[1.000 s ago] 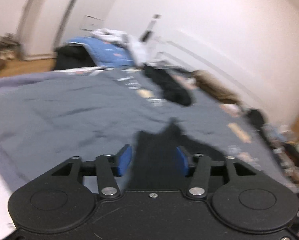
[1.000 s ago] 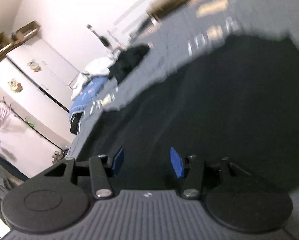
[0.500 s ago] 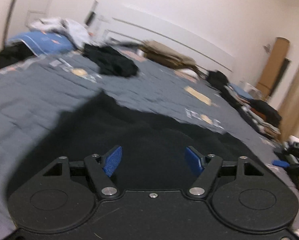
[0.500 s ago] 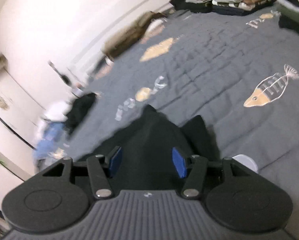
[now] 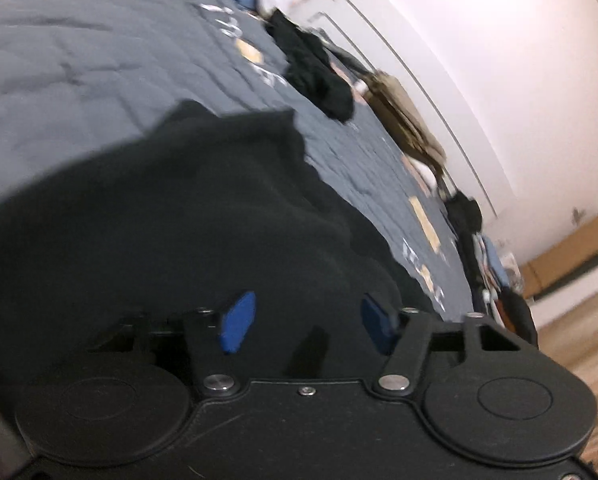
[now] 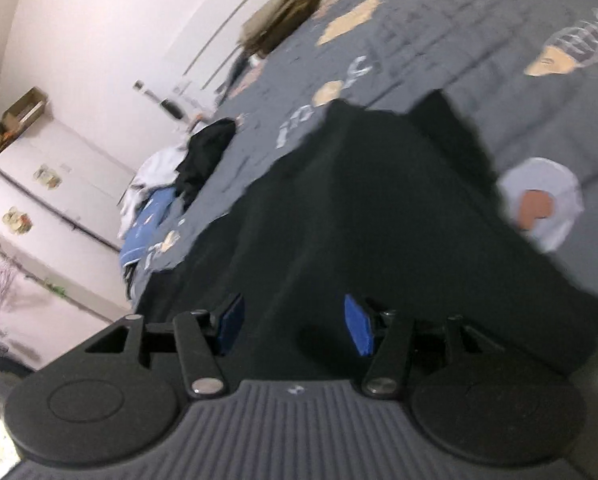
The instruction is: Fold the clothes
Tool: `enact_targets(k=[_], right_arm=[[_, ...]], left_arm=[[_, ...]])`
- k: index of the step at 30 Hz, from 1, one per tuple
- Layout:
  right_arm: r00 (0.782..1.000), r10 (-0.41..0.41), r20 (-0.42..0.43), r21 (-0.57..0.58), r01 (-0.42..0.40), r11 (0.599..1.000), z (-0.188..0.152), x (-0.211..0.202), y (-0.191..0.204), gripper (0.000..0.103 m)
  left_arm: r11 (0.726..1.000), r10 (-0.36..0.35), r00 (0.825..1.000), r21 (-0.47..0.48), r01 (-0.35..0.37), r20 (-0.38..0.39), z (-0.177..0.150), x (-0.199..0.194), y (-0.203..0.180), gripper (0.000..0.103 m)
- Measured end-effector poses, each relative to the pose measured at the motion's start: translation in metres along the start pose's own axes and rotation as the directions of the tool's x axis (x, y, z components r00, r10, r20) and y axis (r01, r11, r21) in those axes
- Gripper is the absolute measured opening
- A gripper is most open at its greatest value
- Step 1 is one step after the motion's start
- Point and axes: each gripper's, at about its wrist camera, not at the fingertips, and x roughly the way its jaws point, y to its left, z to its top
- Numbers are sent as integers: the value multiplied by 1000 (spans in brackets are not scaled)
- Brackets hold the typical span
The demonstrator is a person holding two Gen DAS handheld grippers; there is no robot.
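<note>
A: Left tongs [image 5: 305, 322] closing, blue pads [image 5: 238, 322] not yet pressing anything; black garment [image 5: 159, 216] filling the lower left of the left wrist frame, right under and ahead of the tips. Cloth between the pads or only beneath them: impossible to tell

B: Right tongs [image 6: 295, 326] half spread, holding nothing visible. Same black garment [image 6: 359, 208] running from bottom centre up to two dark peaks near upper centre of the right wrist frame. Again, cloth behind the gap, not clearly inside it

A: Long axis, judged from both views: away from the tips, up the frame, towards the far edge near the printed patches on the grey bed cover [image 5: 79, 60]. Near hem apparently right at both pairs of tongs, so neither hand clearly nearer

B: Agreed, though blurred. Round pale print with a reddish centre [image 6: 541, 204] just beside the garment's right edge; useful as a mark for that side

A: Other clothes well apart: a dark heap [image 5: 315, 72] in the upper middle of the left frame, a tan bundle [image 5: 403, 120] beyond it, by the white wall [image 5: 499, 60]

B: Likely next: pinch the near hem with both tongs, carry it up the frame along that long axis onto the far edge. Risk: dark cloth on dark cover, edge hard to find, thin layer slipping out of a half-closed pinch
</note>
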Motion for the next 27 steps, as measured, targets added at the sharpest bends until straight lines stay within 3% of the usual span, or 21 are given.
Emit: enact_targets(k=[4,7,12,14,15,17,19,22,27], right_arm=[[998,24,50,95,-29,995,5,-15,-20,51],[997,3,75,86,-9,996,5,-23,-24,51],[985,-103,141,102,89,991,9,-41,-38,51],[983,-74,170,171,44,984,9,-51,-44,51],[979,-69,192,177,35,984,9,-56,-42,52],[968,-81,238,133,51,990,7,-71,-30,52],[961,-29,276,124,-5,992,3,-83,-26,52],[962,67,265,118,-102,988,-11,-80,-15,52],[983,51,174,177,-82,981,-31,-54,-14,53]], left_arm=[[996,67,990,-61,-59,124,11,-26,28,51],[989,85,985,-134,-65,149,19,-37,50,36],[978,146,967,-179,-110,206,24,-57,61,39],[973,175,962,-183,-137,208,23,-63,58,55],[972,188,959,-182,-150,211,23,-67,55,74],[973,183,956,-181,-142,230,23,-74,54,75],[981,145,957,-164,-106,250,22,-82,49,75],[993,65,960,-112,-36,274,21,-94,36,76],[990,-109,976,-71,124,191,11,-88,22,77]])
